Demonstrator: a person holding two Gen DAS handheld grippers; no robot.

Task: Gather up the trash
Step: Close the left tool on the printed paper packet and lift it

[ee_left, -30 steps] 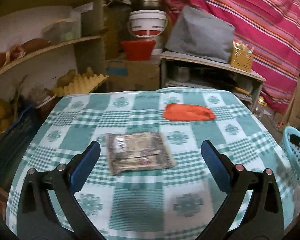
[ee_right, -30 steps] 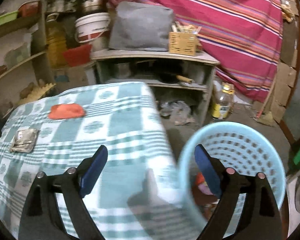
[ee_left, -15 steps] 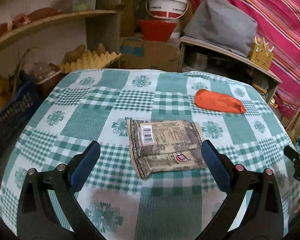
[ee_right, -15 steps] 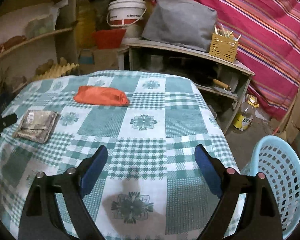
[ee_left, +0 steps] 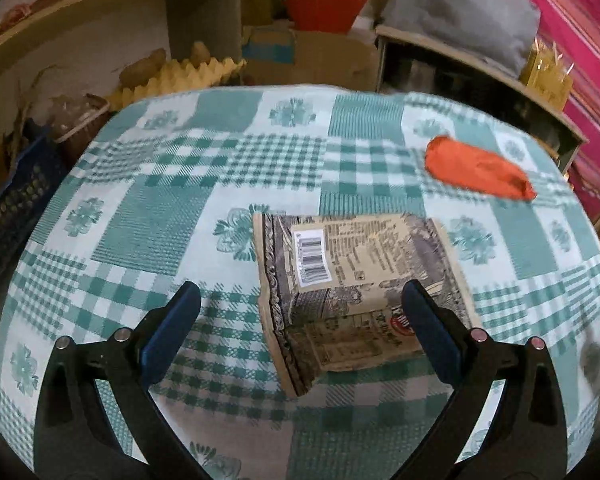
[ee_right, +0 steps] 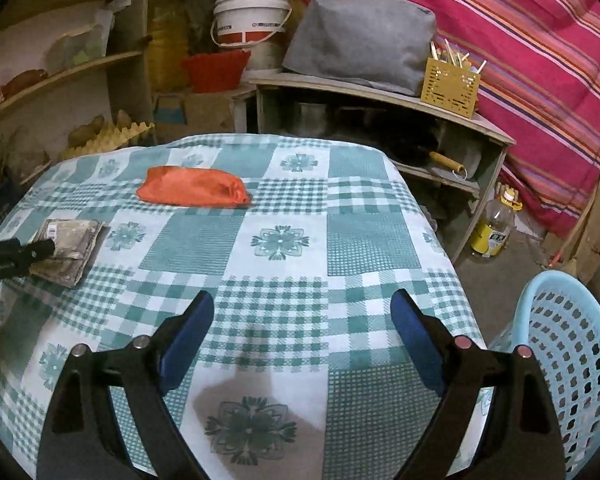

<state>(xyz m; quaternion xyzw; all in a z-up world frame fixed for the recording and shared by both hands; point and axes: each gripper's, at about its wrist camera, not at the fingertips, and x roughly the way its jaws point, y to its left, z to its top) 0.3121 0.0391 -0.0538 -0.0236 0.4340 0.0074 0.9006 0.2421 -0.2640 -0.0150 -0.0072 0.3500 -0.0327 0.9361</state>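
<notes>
A flat grey-beige wrapper (ee_left: 352, 276) with a barcode lies on the green checked tablecloth (ee_left: 160, 232). My left gripper (ee_left: 300, 300) hangs open just above it, its right finger over the wrapper's right part; whether it touches I cannot tell. An orange bag (ee_left: 476, 168) lies further back right. In the right wrist view the wrapper (ee_right: 74, 246) is at the far left under the left gripper's tip (ee_right: 40, 249), and the orange bag (ee_right: 192, 191) is behind it. My right gripper (ee_right: 302, 308) stands open over bare cloth, holding nothing. A light blue basket (ee_right: 568, 360) stands off the table's right side.
Wooden shelves (ee_right: 60, 76) and a yellow egg tray (ee_left: 176, 80) are on the left, with a dark blue crate (ee_left: 8, 208) by the table's left edge. Behind stand a white bucket (ee_right: 252, 20), a low shelf unit (ee_right: 380, 92) and a bottle (ee_right: 496, 224) on the floor.
My left gripper has come down and forward toward the wrapper, which now sits large between its fingers. The right wrist view swung left from the basket onto the table, then held.
</notes>
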